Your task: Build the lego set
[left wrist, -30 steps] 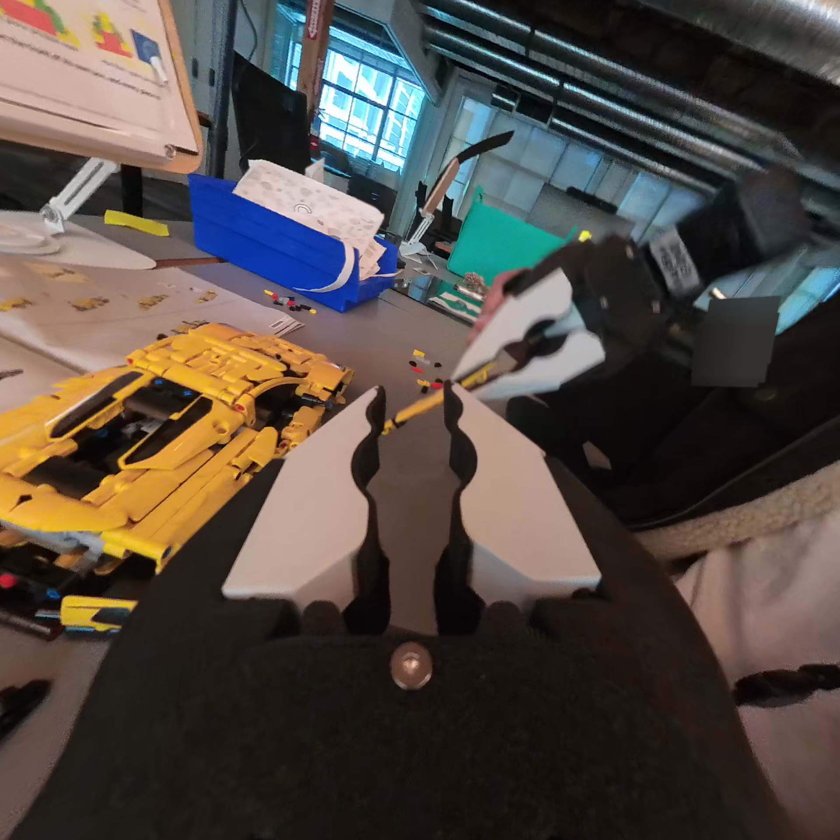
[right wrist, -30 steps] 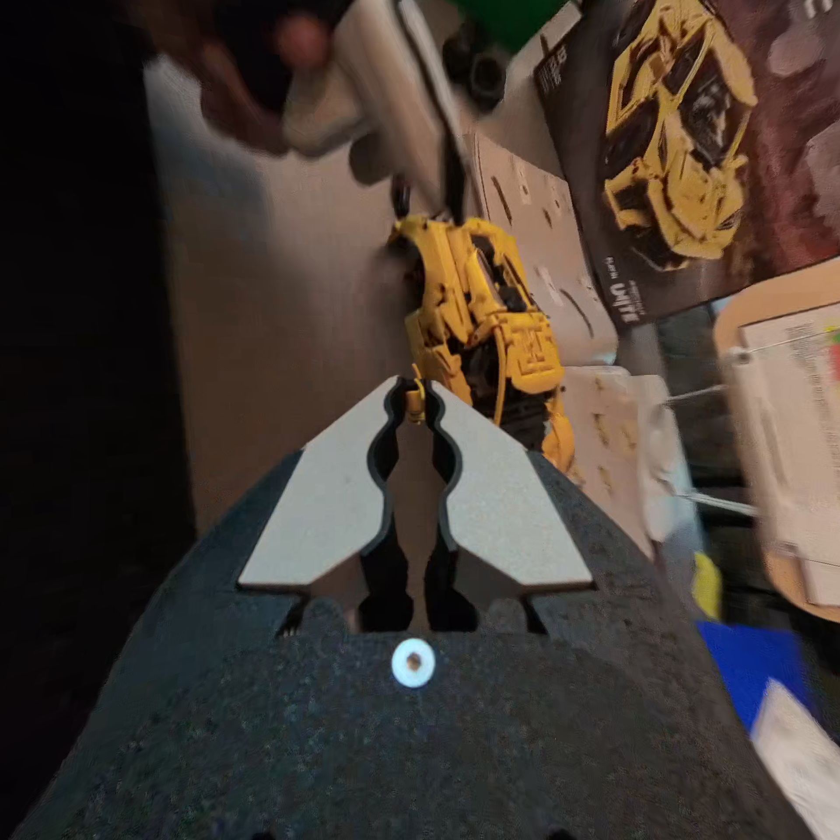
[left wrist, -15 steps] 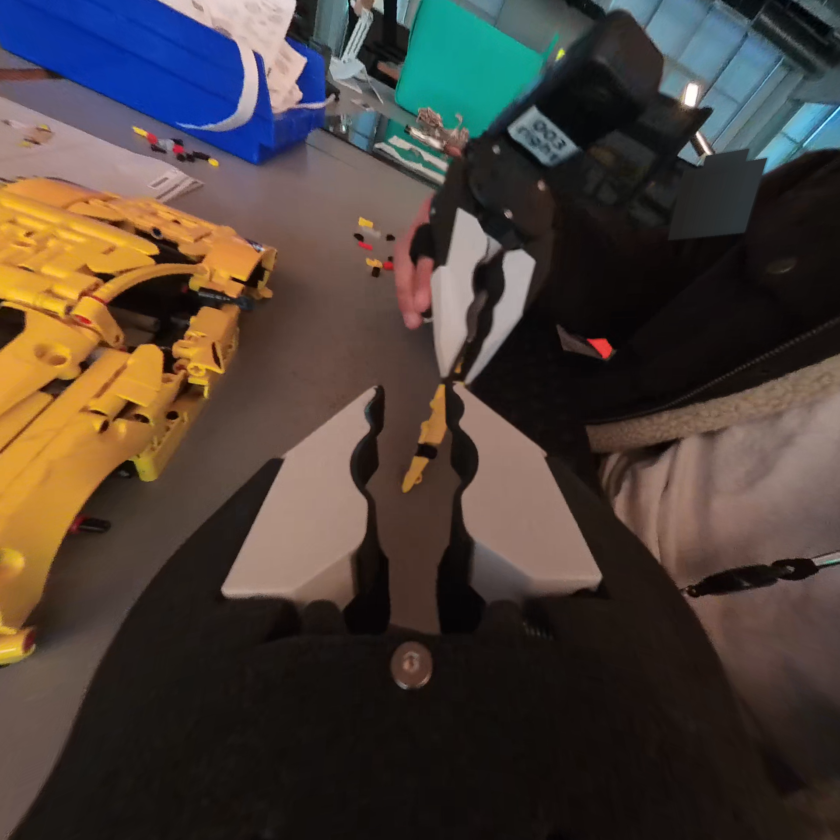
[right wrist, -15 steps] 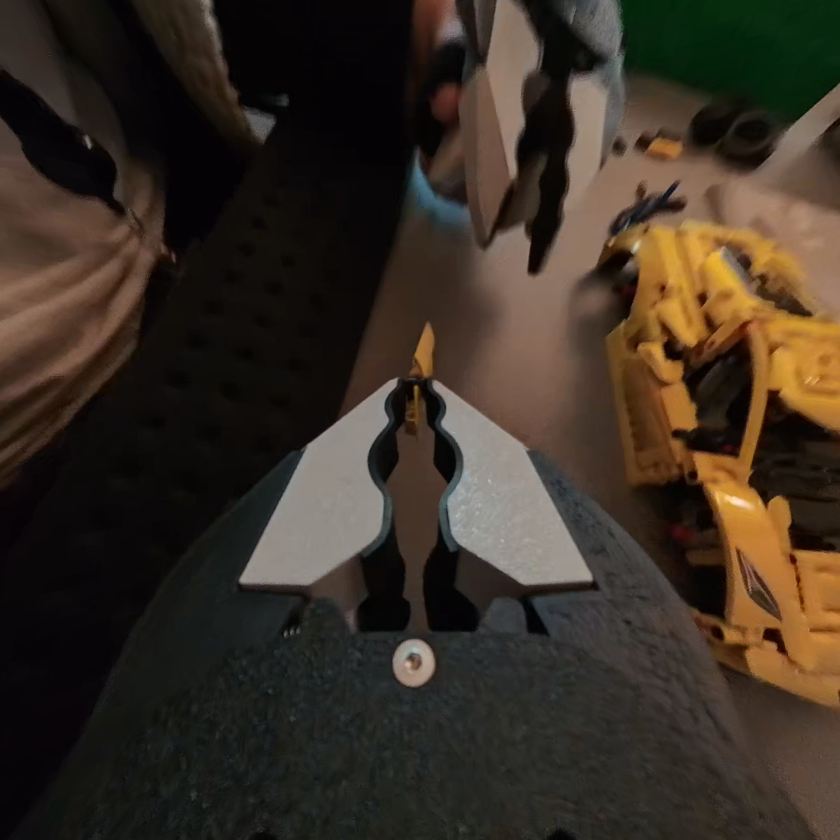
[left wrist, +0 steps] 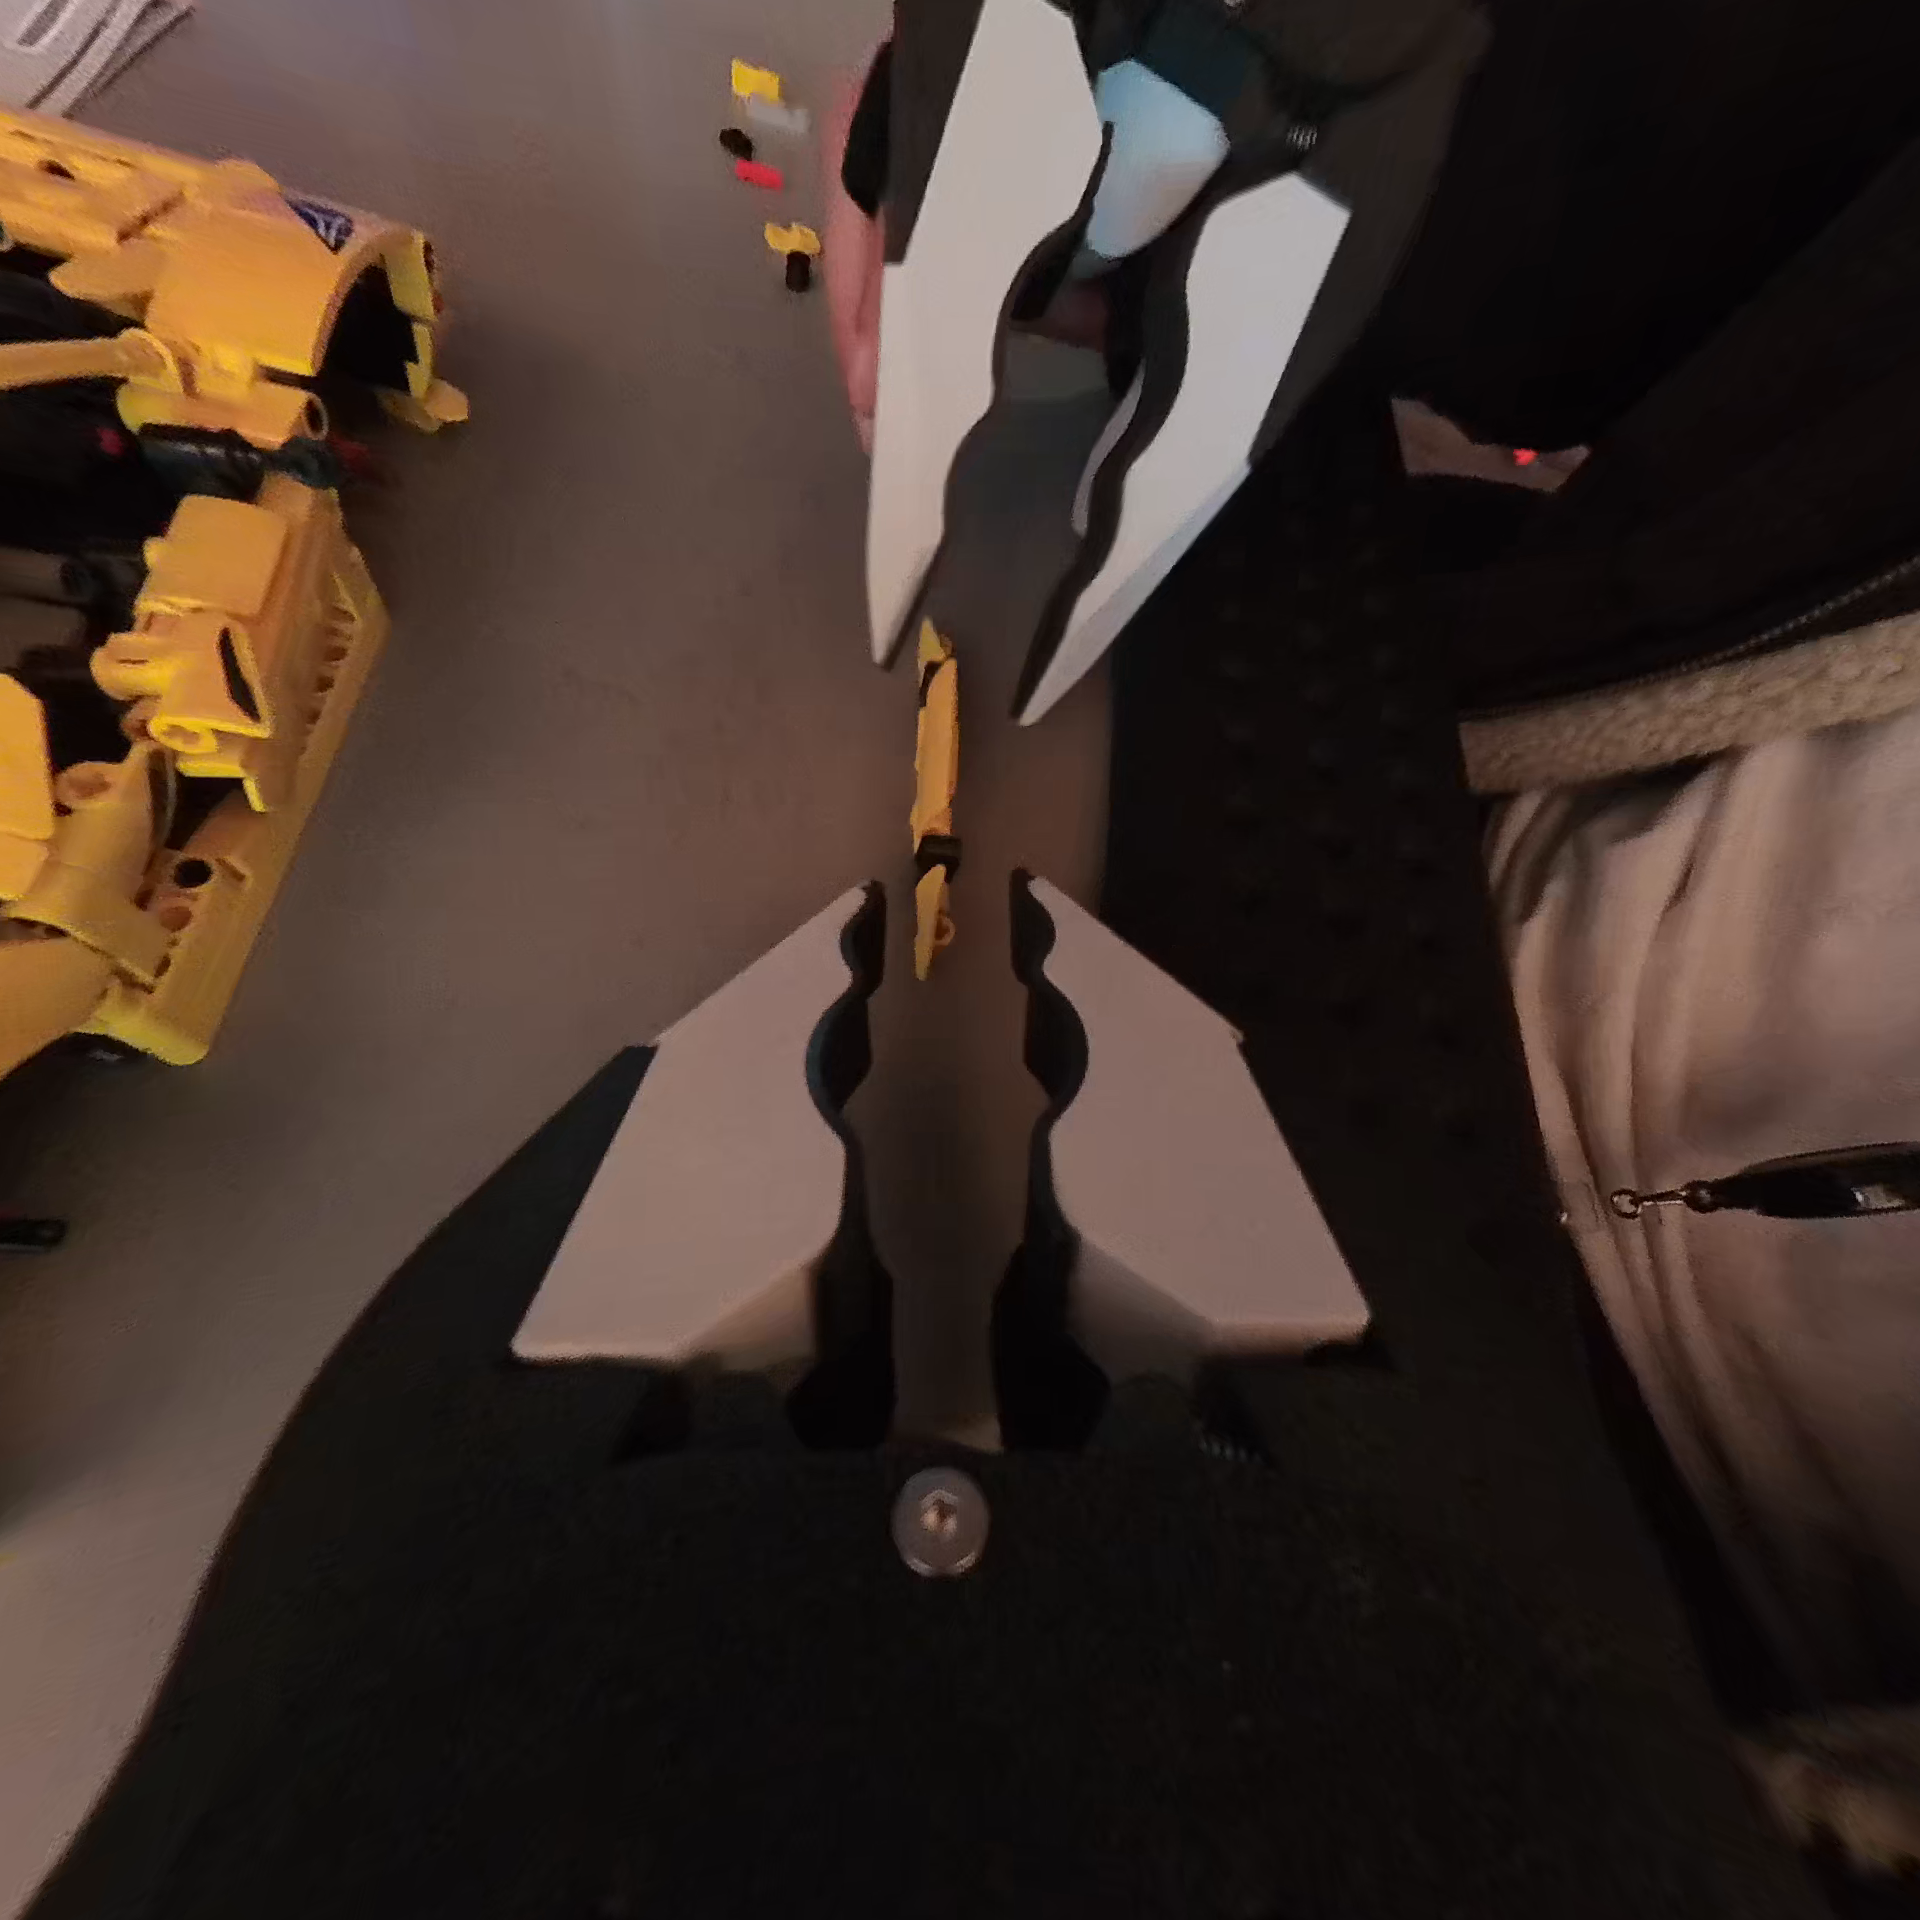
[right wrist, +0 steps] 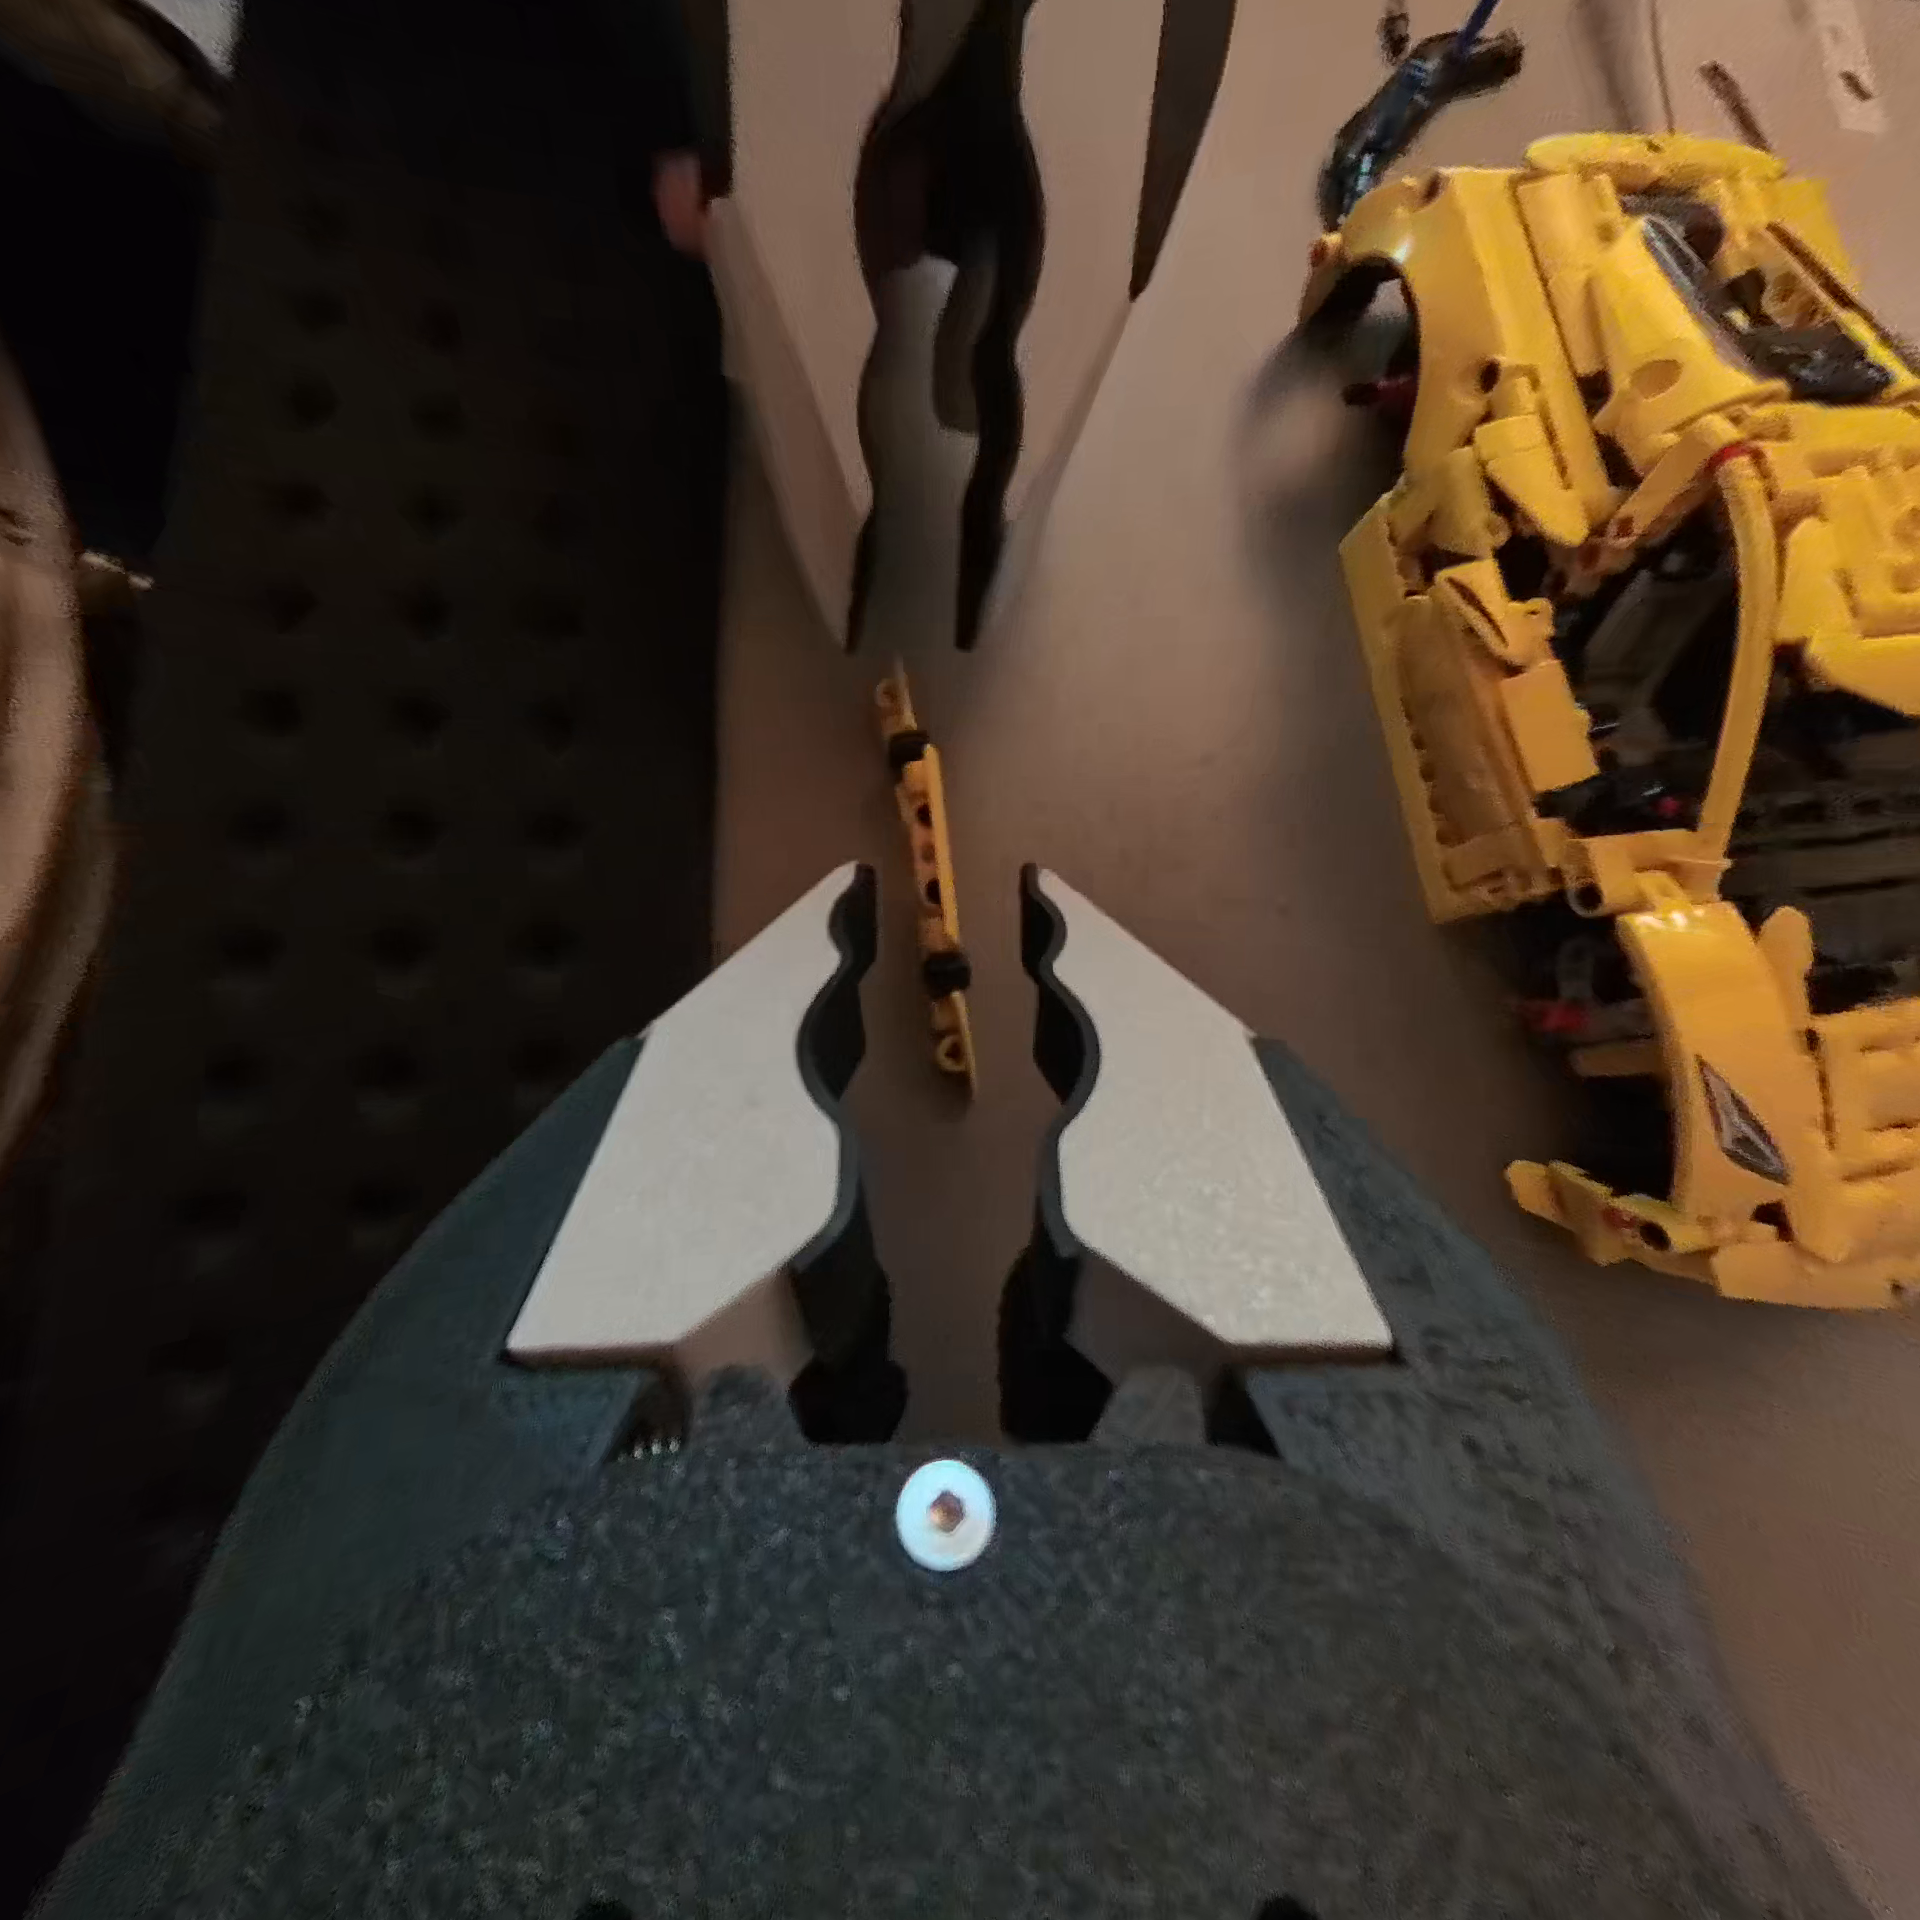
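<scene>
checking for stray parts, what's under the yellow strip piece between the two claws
Only bare grey table shows under the yellow strip piece. The patch directly beneath it is covered.

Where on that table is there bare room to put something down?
Bare grey table lies between the yellow car and the thin yellow piece. It is crowded around that piece, where the left gripper and right gripper meet tip to tip.

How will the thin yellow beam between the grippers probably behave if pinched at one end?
The yellow beam looks like rigid plastic, so probably stiff and light. It is narrow, so it may pivot in the grip. Its black pins might pull loose.
</scene>
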The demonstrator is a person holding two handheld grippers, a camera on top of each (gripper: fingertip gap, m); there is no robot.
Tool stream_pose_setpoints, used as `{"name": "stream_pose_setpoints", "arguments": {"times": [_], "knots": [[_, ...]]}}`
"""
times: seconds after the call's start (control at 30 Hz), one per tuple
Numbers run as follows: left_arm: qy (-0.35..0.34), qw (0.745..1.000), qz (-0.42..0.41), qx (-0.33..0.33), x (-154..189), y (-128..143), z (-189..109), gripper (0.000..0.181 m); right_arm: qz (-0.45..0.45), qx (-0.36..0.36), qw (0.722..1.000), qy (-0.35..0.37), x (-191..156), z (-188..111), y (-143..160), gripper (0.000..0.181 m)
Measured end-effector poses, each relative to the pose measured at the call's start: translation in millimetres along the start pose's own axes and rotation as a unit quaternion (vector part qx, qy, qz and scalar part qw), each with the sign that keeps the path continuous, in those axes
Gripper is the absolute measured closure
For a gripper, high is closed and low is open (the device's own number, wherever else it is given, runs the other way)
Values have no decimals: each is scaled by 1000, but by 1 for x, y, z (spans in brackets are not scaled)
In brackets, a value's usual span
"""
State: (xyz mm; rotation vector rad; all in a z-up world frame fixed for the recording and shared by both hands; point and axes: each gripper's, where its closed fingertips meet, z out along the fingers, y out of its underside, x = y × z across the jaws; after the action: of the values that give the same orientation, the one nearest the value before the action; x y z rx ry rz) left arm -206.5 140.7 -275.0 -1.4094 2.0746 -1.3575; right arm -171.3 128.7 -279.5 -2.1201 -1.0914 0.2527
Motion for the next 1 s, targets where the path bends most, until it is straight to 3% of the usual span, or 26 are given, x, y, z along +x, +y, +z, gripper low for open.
{"name": "stream_pose_setpoints", "arguments": {"times": [0.13, 0.27, 0.37, 0.47, 0.6, 0.67, 0.8, 0.93, 1.0], "knots": [[-3, 1000, 11, 19, 1, -5, -4, 163, -107, -28, 990, 87, 11, 8, 1, 178], [-28, 997, -33, 68, -17, -19, -18, 163, -304, -63, 927, 211, 32, 7, -1, 180], [-64, 995, -41, 68, -31, -19, -20, 163, -366, -47, 902, 226, 32, 12, -1, 179], [-97, 994, -27, 32, -39, -8, -15, 165, -335, -35, 919, 203, 29, 14, 1, 178], [-105, 995, 1, 3, -36, -1, -7, 166, -209, -18, 971, 112, 12, 15, 6, 157], [-100, 995, 3, 2, -34, -1, -6, 165, -132, 14, 988, 81, 7, 11, -5, 157], [-92, 996, 4, -8, -32, 2, -4, 165, -40, 40, 995, 78, 11, 13, -19, 161], [-92, 995, 8, -32, -31, 8, 1, 165, -60, 16, 993, 102, 16, 25, -12, 180], [-92, 995, 6, -43, -31, 11, 3, 166, -74, -4, 991, 109, 17, 30, -7, 180]]}}
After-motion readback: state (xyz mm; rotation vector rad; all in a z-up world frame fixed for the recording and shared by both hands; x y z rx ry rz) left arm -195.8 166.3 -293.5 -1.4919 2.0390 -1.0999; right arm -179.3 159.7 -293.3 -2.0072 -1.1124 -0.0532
